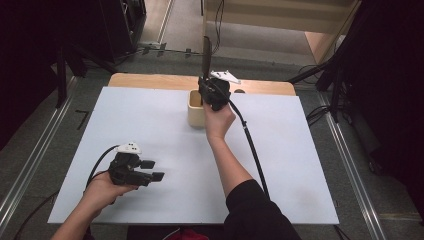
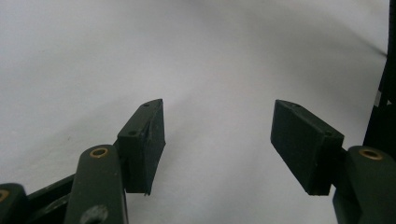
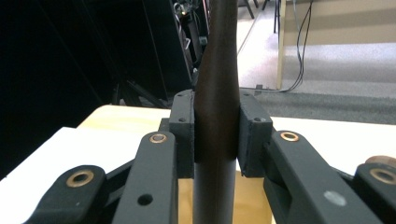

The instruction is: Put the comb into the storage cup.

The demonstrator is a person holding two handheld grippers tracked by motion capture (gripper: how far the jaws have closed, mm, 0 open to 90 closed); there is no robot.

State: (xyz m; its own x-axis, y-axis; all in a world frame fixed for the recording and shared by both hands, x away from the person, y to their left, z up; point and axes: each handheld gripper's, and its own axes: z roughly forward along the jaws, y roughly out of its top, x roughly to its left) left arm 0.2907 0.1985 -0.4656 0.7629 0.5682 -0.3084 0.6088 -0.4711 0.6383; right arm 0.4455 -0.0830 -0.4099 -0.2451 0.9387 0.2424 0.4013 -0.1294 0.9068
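Observation:
A dark long-handled utensil [image 1: 206, 52] stands upright over a beige cup [image 1: 195, 114] at the far middle of the white table top [image 1: 150, 125]. My right gripper [image 1: 206, 82] is shut on its shaft just above the cup. In the right gripper view both pads clamp the dark shaft [image 3: 217, 93] between my right gripper's [image 3: 216, 135] jaws, with the cup's beige rim [image 3: 250, 200] below; the utensil's lower end is hidden. My left gripper [image 1: 152, 170] rests low at the near left, open. Its jaws [image 2: 217, 135] stand wide apart over bare white surface.
A strip of wooden table edge [image 1: 150, 80] runs behind the white top. Dark stands and cables [image 1: 325, 70] sit on the floor beyond the table, and a black cable [image 1: 252, 150] trails from the right gripper across the table.

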